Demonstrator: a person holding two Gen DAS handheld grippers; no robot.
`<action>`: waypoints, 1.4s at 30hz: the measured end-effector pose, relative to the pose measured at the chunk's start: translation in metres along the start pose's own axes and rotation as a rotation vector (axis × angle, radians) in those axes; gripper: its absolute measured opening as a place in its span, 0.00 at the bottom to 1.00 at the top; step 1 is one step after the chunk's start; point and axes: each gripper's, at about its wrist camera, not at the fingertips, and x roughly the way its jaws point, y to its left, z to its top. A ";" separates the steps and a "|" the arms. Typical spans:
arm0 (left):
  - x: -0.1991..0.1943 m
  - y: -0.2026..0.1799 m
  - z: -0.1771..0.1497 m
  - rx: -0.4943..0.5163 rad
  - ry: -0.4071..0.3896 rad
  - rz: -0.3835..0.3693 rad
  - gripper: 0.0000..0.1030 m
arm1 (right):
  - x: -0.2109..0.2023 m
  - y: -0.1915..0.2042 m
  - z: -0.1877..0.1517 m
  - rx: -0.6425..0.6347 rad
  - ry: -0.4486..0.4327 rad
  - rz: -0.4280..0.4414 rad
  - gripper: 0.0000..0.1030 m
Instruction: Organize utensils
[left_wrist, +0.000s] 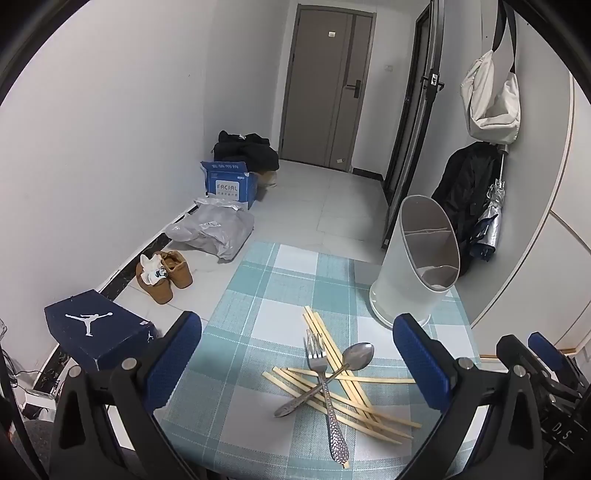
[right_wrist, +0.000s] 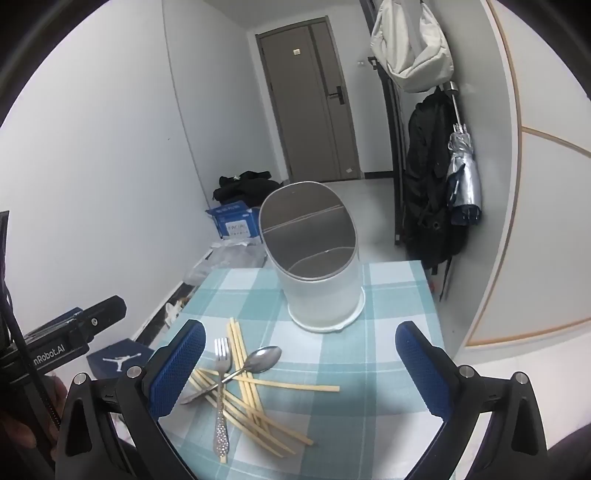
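Hovering wide open, empty: left tongs, right tongs; fork atop chopsticks.

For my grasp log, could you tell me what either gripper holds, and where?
Nothing: left gripper and right gripper are open; the fork lies untouched.

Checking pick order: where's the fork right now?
In both wrist views the fork lies on top of the chopsticks pile, crossing the spoon, on the checked tablecloth in front of the white holder.
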 end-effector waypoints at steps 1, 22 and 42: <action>0.000 0.000 0.000 -0.001 0.000 0.001 0.99 | -0.001 -0.001 0.000 0.003 -0.002 0.003 1.00; 0.000 -0.001 -0.002 0.003 0.010 0.001 0.99 | -0.002 -0.003 -0.001 0.006 -0.004 -0.001 1.00; 0.004 -0.004 -0.003 0.011 0.022 0.017 0.99 | -0.003 -0.006 0.000 0.019 -0.003 -0.010 1.00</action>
